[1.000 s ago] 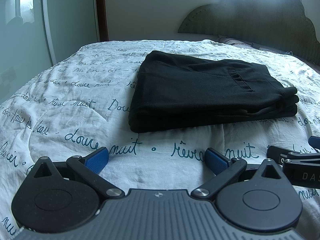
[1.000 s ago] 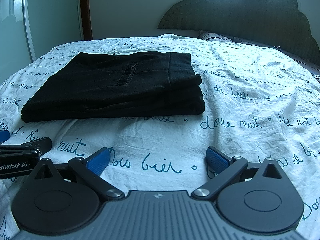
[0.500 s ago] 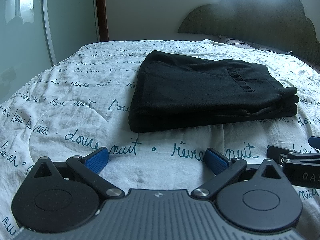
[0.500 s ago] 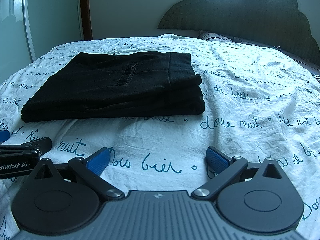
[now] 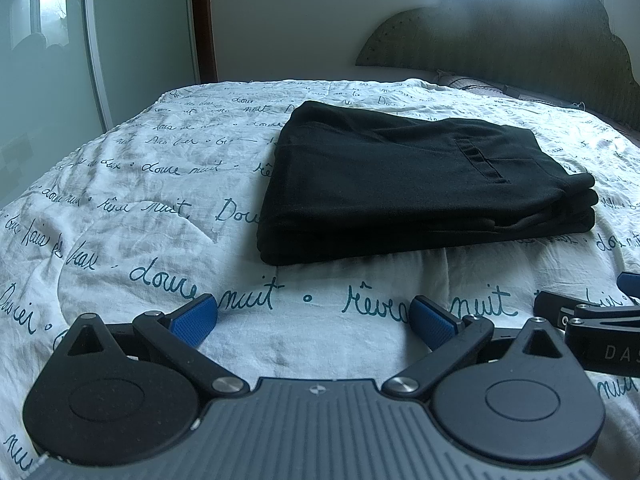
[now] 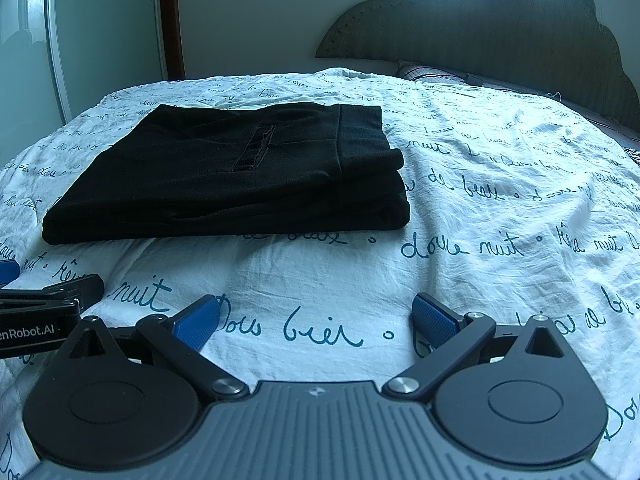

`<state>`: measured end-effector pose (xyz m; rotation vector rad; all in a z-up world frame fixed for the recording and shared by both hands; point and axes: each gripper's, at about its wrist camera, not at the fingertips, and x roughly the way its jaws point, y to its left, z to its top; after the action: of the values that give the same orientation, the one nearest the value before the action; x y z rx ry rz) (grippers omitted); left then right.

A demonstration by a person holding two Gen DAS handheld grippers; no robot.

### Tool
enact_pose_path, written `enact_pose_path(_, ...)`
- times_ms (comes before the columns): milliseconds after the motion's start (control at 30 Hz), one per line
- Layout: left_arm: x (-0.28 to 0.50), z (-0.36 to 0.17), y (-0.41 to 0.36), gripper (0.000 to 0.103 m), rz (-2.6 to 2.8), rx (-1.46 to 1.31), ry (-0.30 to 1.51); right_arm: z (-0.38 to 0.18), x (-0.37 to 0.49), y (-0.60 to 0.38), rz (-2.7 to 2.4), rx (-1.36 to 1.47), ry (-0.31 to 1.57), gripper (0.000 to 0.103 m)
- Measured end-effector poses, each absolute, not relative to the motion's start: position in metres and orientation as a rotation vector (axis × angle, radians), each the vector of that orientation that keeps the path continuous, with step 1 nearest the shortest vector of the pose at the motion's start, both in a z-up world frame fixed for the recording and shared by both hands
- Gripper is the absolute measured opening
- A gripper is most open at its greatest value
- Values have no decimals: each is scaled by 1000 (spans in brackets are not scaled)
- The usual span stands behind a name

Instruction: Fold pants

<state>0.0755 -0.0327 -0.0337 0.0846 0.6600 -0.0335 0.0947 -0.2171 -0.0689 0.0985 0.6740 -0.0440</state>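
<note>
Seen from the left wrist camera, the left gripper sits low over the bedspread, its two blue-padded fingers spread wide apart with only printed white cloth between them; it grasps nothing. Ahead of it, well apart from the fingertips, the black pants lie folded into a flat stack of several layers in the middle of the bed, a pocket slit showing on the top layer toward the right. The bedspread is white and wrinkled, covered in teal cursive writing. At the lower right edge of this view part of the right gripper shows, just beside the left one, resting low near the cloth. Behind the bed stands a scalloped headboard, and a glass sliding door fills the left side.

From the right wrist camera, the right gripper is likewise released, its blue pads held wide over bare bedspread and touching no garment. The folded pants lie ahead and to the left, their waistband edge toward the right of the stack, well apart from the fingertips. A piece of the left gripper enters at the left edge, near the bed surface. The headboard rises at the back.
</note>
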Motion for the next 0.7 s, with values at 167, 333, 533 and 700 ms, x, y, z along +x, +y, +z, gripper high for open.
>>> enact_pose_path(167,75,-34,-33,103,-33,85,660,-69,95,-217,-44,99,674,103)
enact_pose_path(333,76,-34,-33,103,-35,82,662,-69,95,-217,-44,99,674,103)
enact_pose_path(533,77,-35,-32,103,-44,67,673,-69,95,-217,-44,99,674,103)
enact_pose_path(700,79,-35,-31,103,-45,72,674,-69,95,-217,-44,99,674,103)
